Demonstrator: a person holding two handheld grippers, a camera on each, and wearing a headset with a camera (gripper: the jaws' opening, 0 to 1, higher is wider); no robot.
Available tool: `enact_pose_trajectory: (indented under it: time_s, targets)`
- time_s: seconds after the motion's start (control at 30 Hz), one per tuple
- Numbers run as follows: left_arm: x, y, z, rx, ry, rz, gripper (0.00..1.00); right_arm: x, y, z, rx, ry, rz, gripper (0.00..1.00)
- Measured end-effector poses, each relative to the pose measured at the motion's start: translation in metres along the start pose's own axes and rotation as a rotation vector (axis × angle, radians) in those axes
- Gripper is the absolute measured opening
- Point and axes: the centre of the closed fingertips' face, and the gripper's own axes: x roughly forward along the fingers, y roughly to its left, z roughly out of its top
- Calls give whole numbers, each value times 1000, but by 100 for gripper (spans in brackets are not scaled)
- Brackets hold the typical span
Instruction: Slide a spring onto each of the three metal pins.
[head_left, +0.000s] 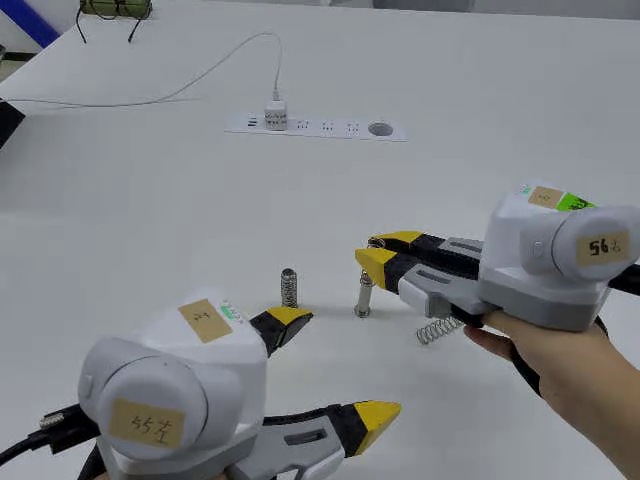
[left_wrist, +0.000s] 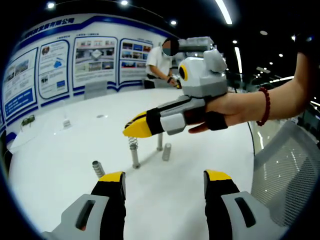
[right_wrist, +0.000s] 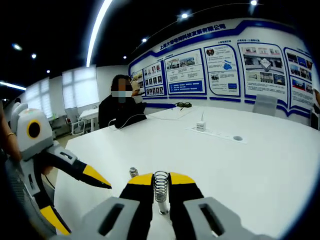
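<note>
The right gripper (head_left: 378, 252) has its fingers drawn narrow, pinching a spring (right_wrist: 160, 186) upright between the yellow tips. Directly beneath those fingers stands a bare pin (head_left: 364, 297). In the right gripper view the coil sits in line above the pin's foot, so I judge the spring is being threaded on and is not yet seated.

The left gripper (head_left: 334, 365) hangs low over the white surface (head_left: 150, 220) with its fingers spread wide and holding nothing. Just beyond its upper fingertip is a sprung pin (head_left: 289, 287), its coil already on, so one of the three looks done. A loose spring (head_left: 438, 329) lies on its side under the right gripper's body, behind its fingers, presumably for the last pin. In the left gripper view a thin post (left_wrist: 160, 142) rises just past the right fingers. It may be the third pin, though I cannot be sure.

To do this step well, I'd keep the coil's axis straight over the pin and lower it without tilting. A slanted spring will catch its bottom turn on the pin's tip or tip the small pin over. The squeeze should be light, since a crushed coil won't slide. The fingers should part only once several turns are over the shaft. The idle left fingers could steady the pin's base if it wobbles.
</note>
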Motion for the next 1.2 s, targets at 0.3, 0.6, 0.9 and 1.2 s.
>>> enact_pose_trajectory:
  time_s: [0.3,0.6,0.9,1.2]
  targets:
    - [-1,0,0,-3,1,1,64,3,2,-11,-33,40,0,12]
    - [-1,1,1,-7,-1,3,63,6,2,-23,-35,73,-3,12]
    - [-2,1,2,-10,-5,6,62,10,3,-37,-36,112,-2,12]
    - [-3,3,1,-11,-3,9,62,12,3,-45,-61,145,-5,12]
